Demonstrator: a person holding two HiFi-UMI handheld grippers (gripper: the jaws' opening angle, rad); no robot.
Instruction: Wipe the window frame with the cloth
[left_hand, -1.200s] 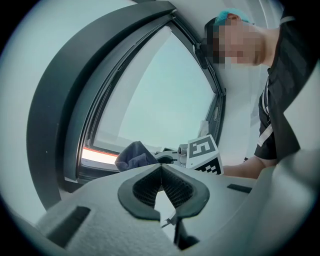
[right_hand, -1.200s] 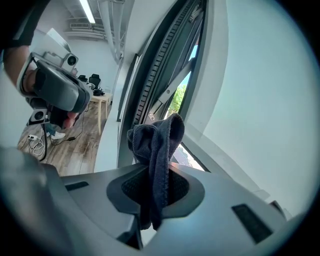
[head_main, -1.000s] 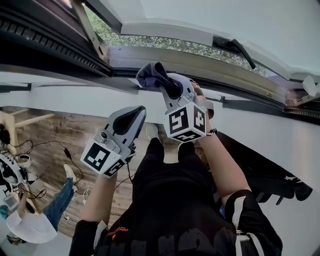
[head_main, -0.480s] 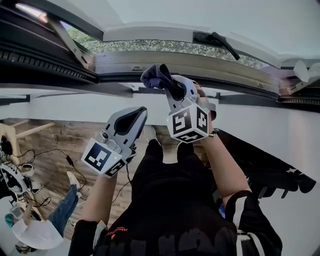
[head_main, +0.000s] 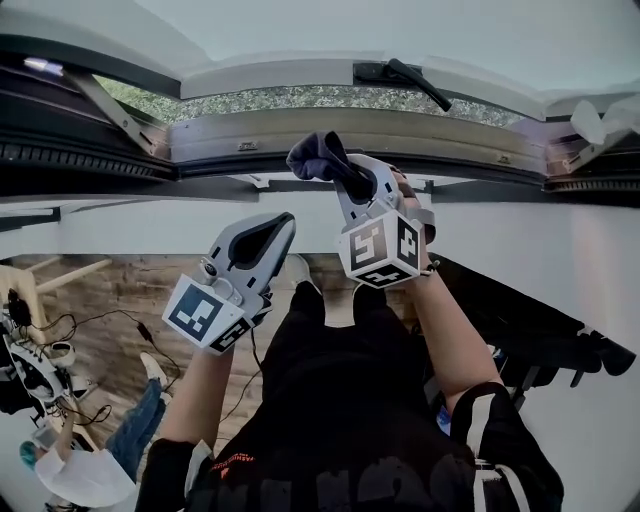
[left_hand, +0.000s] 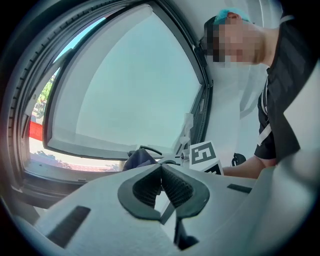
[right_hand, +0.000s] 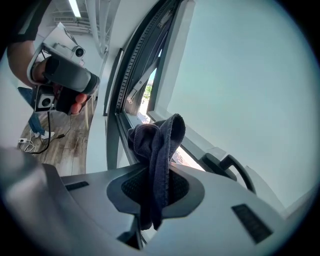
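Head view: right gripper (head_main: 347, 178) is raised toward the open window, its marker cube (head_main: 378, 247) facing the camera. Its jaws are clamped on a dark cloth (head_main: 316, 156), which bunches above the jaw tips. The cloth sits close in front of the lower rail of the window frame (head_main: 330, 125); contact with the rail cannot be confirmed. Left gripper (head_main: 268, 233) is held lower and to the left, apart from the frame, with its jaws together. A black window handle (head_main: 402, 72) lies on the sash above the right gripper. Wooden floor (head_main: 110, 285) and a second person (head_main: 85, 470) show at lower left.

Left gripper view: both ribbed pads (left_hand: 176, 186) meet at their tips with nothing between them. The cloth and the right gripper's marker cube show just beyond the jaws, with the tilted window sash (left_hand: 125, 90) behind.

Right gripper view: the jaws are closed on the cloth, which runs down between the pads and stands up in a folded bunch above them. The frame rail and the window handle lie just behind it.
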